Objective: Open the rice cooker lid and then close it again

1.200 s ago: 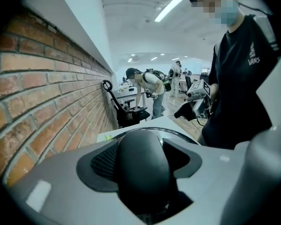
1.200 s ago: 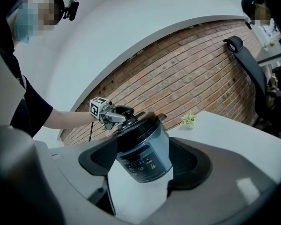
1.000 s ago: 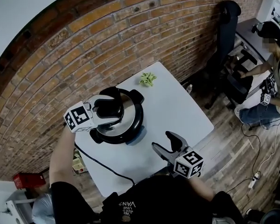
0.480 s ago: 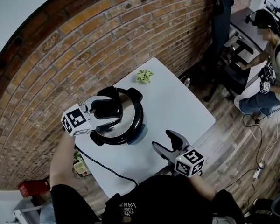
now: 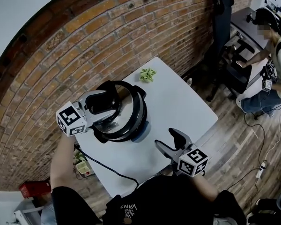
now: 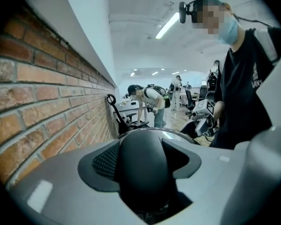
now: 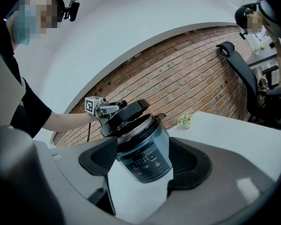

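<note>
Fingers of the left gripper (image 5: pixel 110 103) are spread wide but clamped on the lid's handle (image 6: pixel 143 168), a black knob that fills the gap between the pads. It's a grip, not an open hand.

Change in the last second: the lid (image 7: pixel 130 110) was flat on the cooker (image 7: pixel 143 153) and is now lifted. It tilts up on the side nearest these fingers, and the far edge still looks close to the pot rim. The steel rim shows just under the lid, so the seal is broken. The left gripper rose with it, and the pot body stayed put on the table (image 5: pixel 182 109), directly below the fingers.

My read: the opening half is under way but not finished. The lid needs more lift or swing to clear, then goes back down the same path.

Right gripper (image 5: pixel 166 138) has barely moved. Its fingers are apart with nothing in them, pointed at the cooker's control panel from well back, so it isn't bracing the pot.

Risk: the body could shift if the lid drags.

The cable (image 5: pixel 103 165) trails off the table edge on the near side of the left fingers. The small plant (image 5: pixel 147 74) sits beyond them, untouched.
</note>
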The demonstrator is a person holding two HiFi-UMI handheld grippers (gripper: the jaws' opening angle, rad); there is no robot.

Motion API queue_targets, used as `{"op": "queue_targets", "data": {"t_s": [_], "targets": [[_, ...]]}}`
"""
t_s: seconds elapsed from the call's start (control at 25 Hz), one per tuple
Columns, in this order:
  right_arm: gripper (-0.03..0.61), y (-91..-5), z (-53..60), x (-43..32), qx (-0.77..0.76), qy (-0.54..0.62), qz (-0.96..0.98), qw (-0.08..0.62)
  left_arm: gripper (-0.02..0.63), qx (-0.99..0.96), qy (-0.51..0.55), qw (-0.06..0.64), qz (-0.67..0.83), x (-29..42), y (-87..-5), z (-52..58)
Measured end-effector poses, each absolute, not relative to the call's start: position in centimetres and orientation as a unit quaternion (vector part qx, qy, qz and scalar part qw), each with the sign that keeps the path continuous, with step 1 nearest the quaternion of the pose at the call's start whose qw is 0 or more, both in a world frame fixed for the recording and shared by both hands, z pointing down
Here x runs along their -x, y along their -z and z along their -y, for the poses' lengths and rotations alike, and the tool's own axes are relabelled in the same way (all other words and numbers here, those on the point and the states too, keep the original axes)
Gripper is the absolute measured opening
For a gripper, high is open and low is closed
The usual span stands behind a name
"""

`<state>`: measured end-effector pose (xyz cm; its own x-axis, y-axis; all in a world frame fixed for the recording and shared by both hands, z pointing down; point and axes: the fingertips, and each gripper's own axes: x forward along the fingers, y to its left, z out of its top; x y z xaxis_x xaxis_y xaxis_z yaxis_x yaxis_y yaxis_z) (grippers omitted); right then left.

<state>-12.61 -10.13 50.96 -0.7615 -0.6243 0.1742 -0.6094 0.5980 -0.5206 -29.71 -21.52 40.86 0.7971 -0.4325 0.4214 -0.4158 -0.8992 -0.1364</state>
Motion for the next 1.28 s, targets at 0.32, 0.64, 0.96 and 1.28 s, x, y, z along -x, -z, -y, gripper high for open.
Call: {"op": "queue_targets", "data": {"t_s": [0.32,0.64,0.96,1.28], "targets": [[0.334,-49.8,7.8,13.9,0.334,0.287,-0.898,0.026,0.282,0.939,0.072,-0.025,-0.335,34.8,-34.3,19.1],[0.334,-48.0,7.0,15.7,0.297,0.268,-0.916,0.023,0.281,0.871,-0.087,-0.071,-0.478,44.7,-33.0,11.7],[0.334,-46.9,7.2,18.3,0.24,0.26,-0.935,0.012,0.28,0.772,-0.212,-0.124,-0.587,51.6,-37.1,2.5],[0.334,-46.5,7.9,18.5,0.206,0.263,-0.943,0.0,0.279,0.672,-0.326,-0.176,-0.641,52.3,-42.9,-5.0]]}}
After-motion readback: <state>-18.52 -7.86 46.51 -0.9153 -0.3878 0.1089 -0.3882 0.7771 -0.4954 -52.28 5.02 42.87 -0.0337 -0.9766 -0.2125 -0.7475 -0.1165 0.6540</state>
